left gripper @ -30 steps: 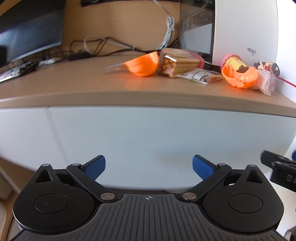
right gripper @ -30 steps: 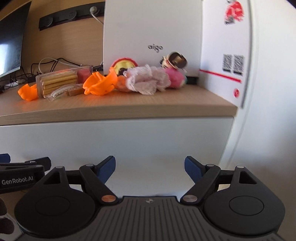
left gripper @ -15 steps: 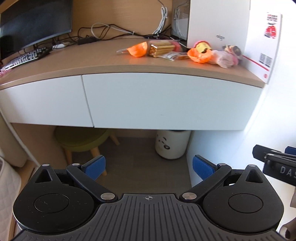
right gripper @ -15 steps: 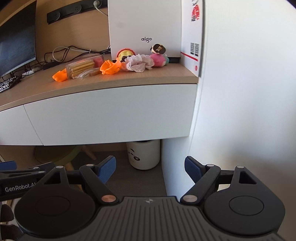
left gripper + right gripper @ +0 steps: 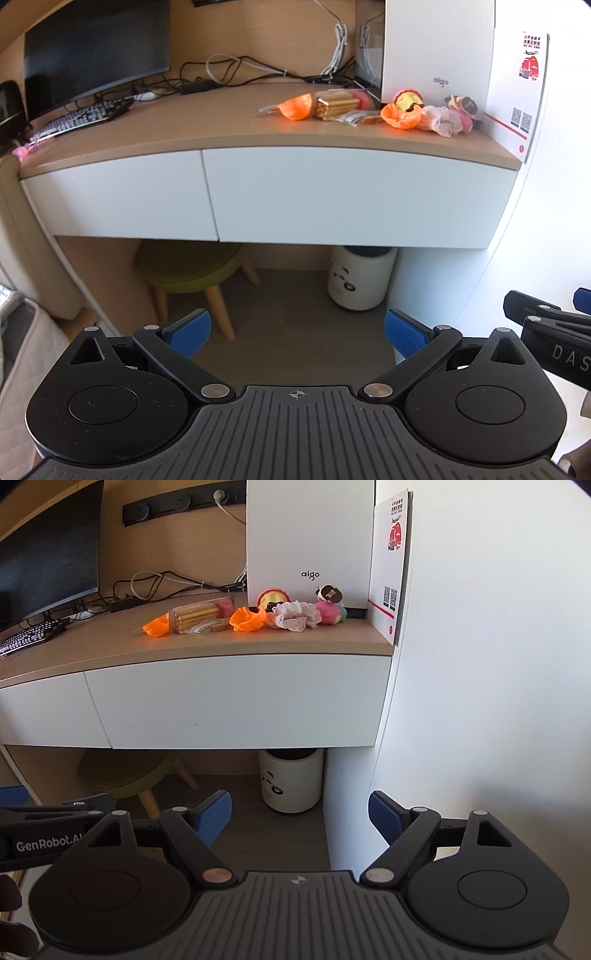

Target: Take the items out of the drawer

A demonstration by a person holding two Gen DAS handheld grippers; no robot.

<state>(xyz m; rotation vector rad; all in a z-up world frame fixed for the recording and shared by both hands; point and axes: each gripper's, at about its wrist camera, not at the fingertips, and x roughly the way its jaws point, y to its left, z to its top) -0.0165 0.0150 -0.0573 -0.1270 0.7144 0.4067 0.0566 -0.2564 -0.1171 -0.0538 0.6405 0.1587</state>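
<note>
The right-hand drawer (image 5: pixel 358 195) sits shut under the wooden surface (image 5: pixel 207 122), its white front flush beside the left drawer (image 5: pixel 118 206). On the surface above it lies a row of items near the white aigo box (image 5: pixel 437 48): an orange bowl-shaped shell (image 5: pixel 295 107), a clear pack of biscuit sticks (image 5: pixel 338 103), a second orange shell (image 5: pixel 400 116), a lacy white cloth (image 5: pixel 441 120) and a small pink plush toy (image 5: pixel 328 613), all close together. Farther left stand a keyboard (image 5: pixel 81 116) and a dark monitor (image 5: pixel 96 48). Below the drawer are a white panda bin (image 5: pixel 360 277) and a green stool (image 5: pixel 188 264) on the floor. The left hand-held gripper (image 5: pixel 297 332) and the right hand-held gripper (image 5: pixel 299 816) both hang well back from the drawer with blue pads spread apart and nothing between them.
</note>
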